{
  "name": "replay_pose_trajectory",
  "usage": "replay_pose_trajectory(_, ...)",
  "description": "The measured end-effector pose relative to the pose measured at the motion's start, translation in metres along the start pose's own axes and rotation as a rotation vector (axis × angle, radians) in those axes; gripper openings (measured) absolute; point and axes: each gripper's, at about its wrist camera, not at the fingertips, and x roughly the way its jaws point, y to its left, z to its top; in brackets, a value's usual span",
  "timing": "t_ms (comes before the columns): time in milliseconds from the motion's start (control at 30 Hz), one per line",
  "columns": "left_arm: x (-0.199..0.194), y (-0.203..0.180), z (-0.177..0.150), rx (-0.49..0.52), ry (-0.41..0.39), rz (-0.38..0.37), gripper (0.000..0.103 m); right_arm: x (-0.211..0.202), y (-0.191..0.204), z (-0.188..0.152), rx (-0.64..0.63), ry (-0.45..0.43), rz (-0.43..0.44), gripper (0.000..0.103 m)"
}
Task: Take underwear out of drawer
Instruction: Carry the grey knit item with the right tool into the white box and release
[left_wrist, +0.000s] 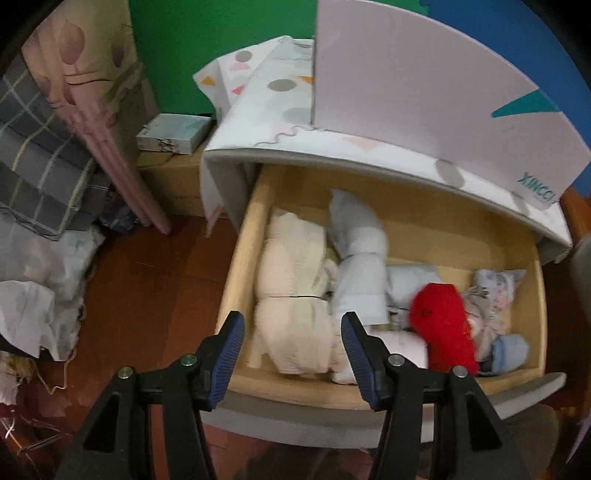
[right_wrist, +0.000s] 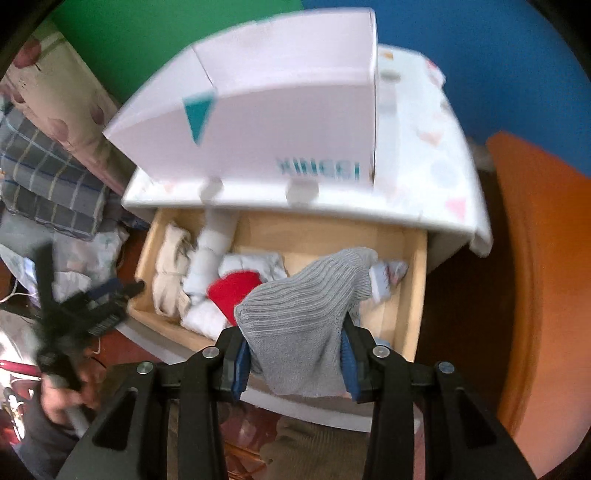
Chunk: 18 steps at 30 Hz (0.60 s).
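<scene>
- Underwear (right_wrist: 306, 314), a grey ribbed knit piece, hangs from the right gripper (right_wrist: 295, 365), whose pads are clenched on its lower folds above the drawer's front edge.
- It looks soft, light and limp; a bunched fold is probably the safest hold, since a single layer could slip.
- Left gripper (left_wrist: 293, 360) is released and empty, hovering over the drawer's (left_wrist: 236, 280) front-left corner.
- Cream, pale-blue and red (left_wrist: 443, 325) rolled clothes fill the drawer.
</scene>
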Motion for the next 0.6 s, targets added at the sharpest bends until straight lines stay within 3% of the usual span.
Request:
replay_pose_trajectory(267, 0.010, 0.004, -0.010, -0.020, -0.007, 0.024, 0.056, -0.065, 0.020, 0.081, -0.044, -0.155, -0.017, 0.038)
replay_pose_trajectory(400, 0.014, 0.010, -0.011, -0.041, 0.013, 0.012, 0.056, -0.056, 0.030, 0.127, -0.060, -0.165, -0.055, 0.038)
replay_pose_trajectory(600, 0.016, 0.015, -0.011, -0.064, 0.019, 0.000, 0.056, 0.001, 0.034, 0.170, -0.082, -0.081, -0.129, 0.038)
